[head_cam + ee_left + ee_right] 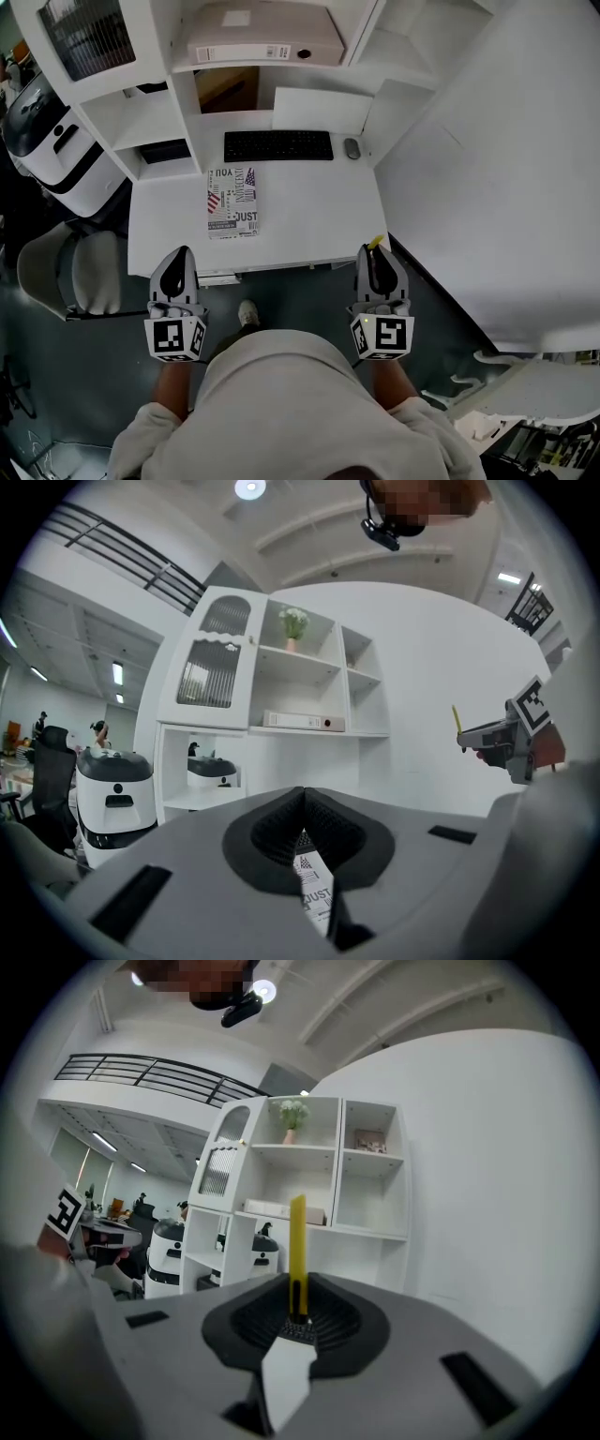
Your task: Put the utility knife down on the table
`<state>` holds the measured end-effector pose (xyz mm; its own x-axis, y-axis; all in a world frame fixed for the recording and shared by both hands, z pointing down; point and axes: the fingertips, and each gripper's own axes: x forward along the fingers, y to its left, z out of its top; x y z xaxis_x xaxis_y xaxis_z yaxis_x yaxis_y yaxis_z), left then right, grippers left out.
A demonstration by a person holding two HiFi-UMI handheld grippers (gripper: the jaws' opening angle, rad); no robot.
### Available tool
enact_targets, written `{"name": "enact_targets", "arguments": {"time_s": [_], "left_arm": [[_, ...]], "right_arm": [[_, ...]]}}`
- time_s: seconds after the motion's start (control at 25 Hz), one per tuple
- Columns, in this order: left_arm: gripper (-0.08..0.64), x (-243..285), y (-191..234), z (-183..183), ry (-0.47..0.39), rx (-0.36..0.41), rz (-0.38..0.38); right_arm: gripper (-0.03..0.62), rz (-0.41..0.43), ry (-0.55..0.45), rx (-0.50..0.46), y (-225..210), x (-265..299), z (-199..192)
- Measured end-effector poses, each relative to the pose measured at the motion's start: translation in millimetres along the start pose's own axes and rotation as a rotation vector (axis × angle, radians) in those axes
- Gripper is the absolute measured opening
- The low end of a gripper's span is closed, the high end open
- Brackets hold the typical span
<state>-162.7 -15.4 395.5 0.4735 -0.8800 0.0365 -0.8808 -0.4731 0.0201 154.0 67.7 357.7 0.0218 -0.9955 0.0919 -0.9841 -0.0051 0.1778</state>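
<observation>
A slim yellow utility knife [297, 1241] stands upright between the pads of my right gripper [298, 1309], which is shut on its lower end. In the head view the right gripper [376, 253] hovers just short of the front right corner of the white table [309, 220], with the knife [375, 243] poking out at its tip. My left gripper [178, 255] is level with it at the table's front left, its tips together and nothing held. The left gripper view shows its pads [281, 822] meeting, and the right gripper [511, 738] with the knife [457, 719] off to the right.
On the table lie a printed magazine [232, 202], a black keyboard [278, 145] and a mouse [352, 148]. White shelves behind hold a binder [265, 42]. A grey chair [70, 272] and a white machine [52, 150] stand left; a white wall [487, 169] rises right.
</observation>
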Motion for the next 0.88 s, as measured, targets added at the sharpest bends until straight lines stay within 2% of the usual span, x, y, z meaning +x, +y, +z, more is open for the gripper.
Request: {"name": "enact_targets", "arguments": {"time_s": [0.44,0.88], "left_arm": [[0.000,58.9,28.9,2.1,0.004,0.002,-0.040],[0.000,86.6,24.4,5.4,0.016,0.007,0.036]], "right_arm": [[0.063,-0.006,0.071,0.012,8.5,81.9,-15.2],[0.063,0.073,0.128,0.040,-6.0,145.7,-34.5]]}}
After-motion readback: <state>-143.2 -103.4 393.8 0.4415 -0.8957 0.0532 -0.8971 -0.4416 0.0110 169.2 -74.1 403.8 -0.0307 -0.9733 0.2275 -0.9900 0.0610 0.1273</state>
